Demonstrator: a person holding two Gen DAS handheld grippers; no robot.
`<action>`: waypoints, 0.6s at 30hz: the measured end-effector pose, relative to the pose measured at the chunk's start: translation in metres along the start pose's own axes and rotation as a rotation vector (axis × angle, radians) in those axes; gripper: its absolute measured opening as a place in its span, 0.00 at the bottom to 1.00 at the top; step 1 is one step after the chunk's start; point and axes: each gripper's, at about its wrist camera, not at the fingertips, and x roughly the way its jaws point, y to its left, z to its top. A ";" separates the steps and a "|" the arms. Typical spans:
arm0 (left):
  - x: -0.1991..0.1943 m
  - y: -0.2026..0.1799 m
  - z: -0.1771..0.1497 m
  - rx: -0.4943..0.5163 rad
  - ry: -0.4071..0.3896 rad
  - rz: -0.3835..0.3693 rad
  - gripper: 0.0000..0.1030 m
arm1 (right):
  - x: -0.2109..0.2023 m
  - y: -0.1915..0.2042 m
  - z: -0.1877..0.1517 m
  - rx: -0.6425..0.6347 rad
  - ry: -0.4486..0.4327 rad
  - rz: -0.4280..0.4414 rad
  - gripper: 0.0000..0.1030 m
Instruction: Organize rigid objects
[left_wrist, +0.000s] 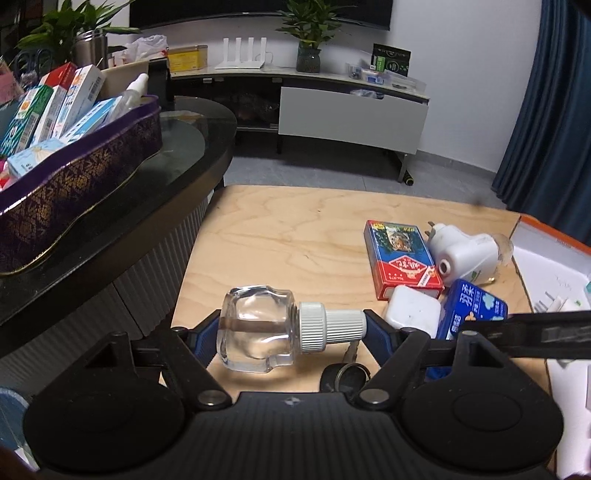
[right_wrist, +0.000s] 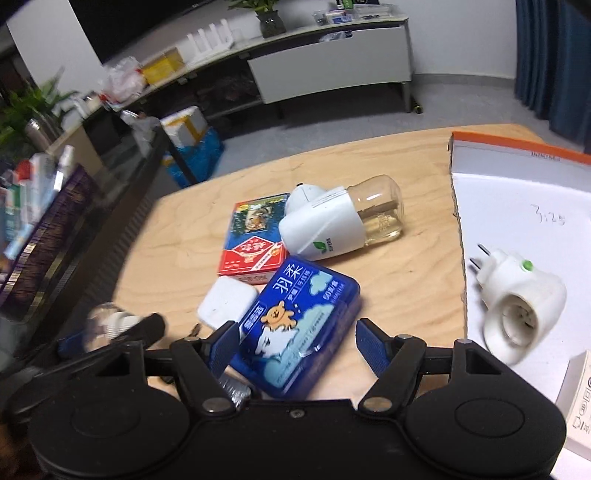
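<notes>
Our left tool (left_wrist: 291, 325) is clamped on the clear bottle (left_wrist: 258, 328), held sideways over the counter (left_wrist: 280, 236). Our right tool (right_wrist: 295, 343) is released, straddling the blue case (right_wrist: 299, 328) at the near side. Next we likely close on the case, then carry both to the white box (right_wrist: 517, 206) at right.

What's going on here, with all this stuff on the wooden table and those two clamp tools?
A person is tidying small items with two hand-held grippers. The left gripper has a clear glass bottle clamped lengthwise between its fingers, just above the wooden table. The right gripper is open around a blue tin, not yet gripping it. One white plug-in unit already lies in the white box.
</notes>
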 end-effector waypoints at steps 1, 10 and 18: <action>0.000 0.001 0.000 -0.005 -0.002 0.001 0.77 | 0.005 0.004 0.000 -0.001 0.001 -0.007 0.85; 0.000 0.005 0.003 -0.029 -0.014 -0.001 0.77 | -0.004 -0.017 -0.003 -0.013 -0.001 -0.101 0.97; -0.001 -0.002 0.001 -0.013 -0.023 -0.017 0.77 | 0.013 -0.014 0.003 -0.074 0.040 -0.131 0.97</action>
